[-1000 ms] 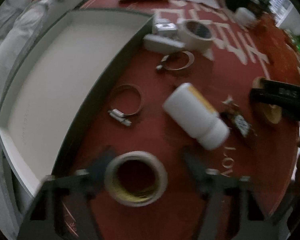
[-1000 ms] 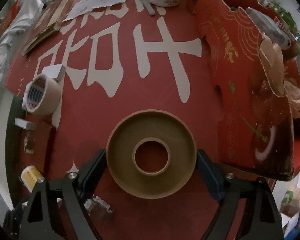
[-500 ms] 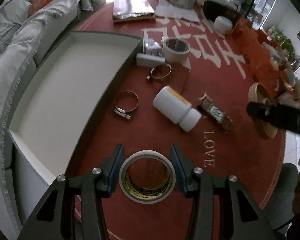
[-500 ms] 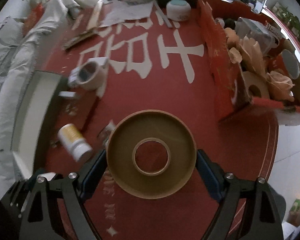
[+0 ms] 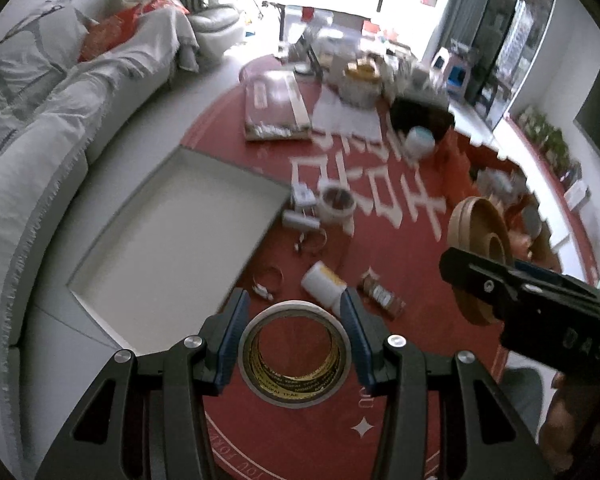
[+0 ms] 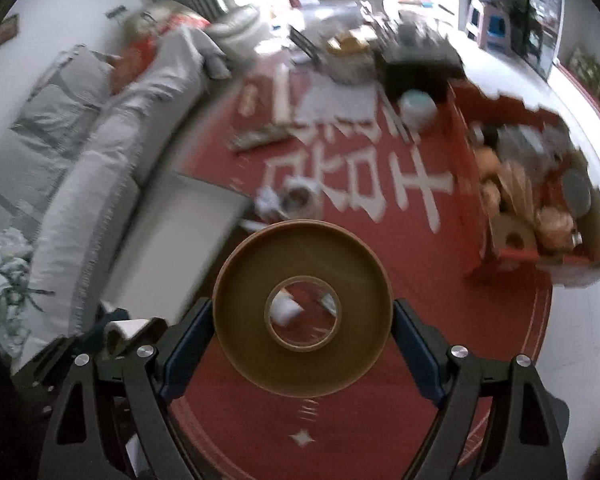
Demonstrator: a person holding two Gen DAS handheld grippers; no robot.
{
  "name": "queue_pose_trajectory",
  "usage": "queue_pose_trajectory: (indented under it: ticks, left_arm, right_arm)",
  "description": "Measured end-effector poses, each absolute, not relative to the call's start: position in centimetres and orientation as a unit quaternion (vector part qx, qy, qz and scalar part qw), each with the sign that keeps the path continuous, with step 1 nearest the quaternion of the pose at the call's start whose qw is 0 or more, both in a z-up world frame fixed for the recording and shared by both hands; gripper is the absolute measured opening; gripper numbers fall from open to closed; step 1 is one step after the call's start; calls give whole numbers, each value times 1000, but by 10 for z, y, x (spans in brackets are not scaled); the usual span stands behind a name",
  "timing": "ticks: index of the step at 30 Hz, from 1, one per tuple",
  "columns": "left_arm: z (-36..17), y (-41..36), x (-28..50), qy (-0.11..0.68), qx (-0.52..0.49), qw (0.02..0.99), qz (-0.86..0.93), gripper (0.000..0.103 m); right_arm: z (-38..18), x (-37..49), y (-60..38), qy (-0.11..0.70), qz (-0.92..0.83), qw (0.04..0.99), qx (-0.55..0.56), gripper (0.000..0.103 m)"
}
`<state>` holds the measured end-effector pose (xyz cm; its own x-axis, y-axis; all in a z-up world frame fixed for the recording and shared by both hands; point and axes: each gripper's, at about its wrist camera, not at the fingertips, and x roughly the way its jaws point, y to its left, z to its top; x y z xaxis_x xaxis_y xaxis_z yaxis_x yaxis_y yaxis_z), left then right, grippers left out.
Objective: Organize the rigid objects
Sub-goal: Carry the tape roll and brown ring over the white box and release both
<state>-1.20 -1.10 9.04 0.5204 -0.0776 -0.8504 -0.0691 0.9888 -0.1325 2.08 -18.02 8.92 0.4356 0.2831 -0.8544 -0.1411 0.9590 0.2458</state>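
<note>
My left gripper (image 5: pixel 294 338) is shut on a white tape roll (image 5: pixel 294 354) with a gold inner winding, held high above the red round table (image 5: pixel 380 420). My right gripper (image 6: pixel 302 322) is shut on a wide brown tape roll (image 6: pixel 260 308), its blue pads pressed on both sides. In the left wrist view that brown tape roll (image 5: pixel 476 240) and the right gripper show at the right edge. On the table lie a white pill bottle (image 5: pixel 324 282), two metal hose clamps (image 5: pixel 270 278), another white tape roll (image 5: pixel 336 202) and a small brown packet (image 5: pixel 382 294).
A large shallow grey tray (image 5: pixel 172 236) lies at the table's left, beside a grey sofa (image 5: pixel 40 152). A red cardboard box (image 6: pixel 472 200) full of items stands at the right. Papers, a flat package (image 5: pixel 276 108) and a round white container (image 5: pixel 420 142) sit at the far side.
Both grippers have risen well above the table with their tape rolls still gripped. The table's objects now look smaller and more of the room shows.
</note>
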Motion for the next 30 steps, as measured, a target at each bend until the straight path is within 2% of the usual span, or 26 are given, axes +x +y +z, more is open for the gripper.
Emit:
queue_pose_trajectory:
  ticks: [8, 15, 20, 30]
  left_arm:
    - [153, 40, -6, 426, -102, 898, 42, 51]
    - [169, 93, 5, 399, -113, 904, 102, 51]
    - [149, 121, 17, 409, -111, 895, 143, 51]
    - [78, 155, 29, 470, -124, 854, 185, 51]
  right_arm:
    - [153, 27, -135, 470, 189, 859, 72, 88]
    - [181, 46, -86, 450, 221, 864, 50, 88]
    - [174, 66, -49, 459, 230, 858, 26, 88]
    - [118, 96, -7, 514, 217, 829, -13, 88]
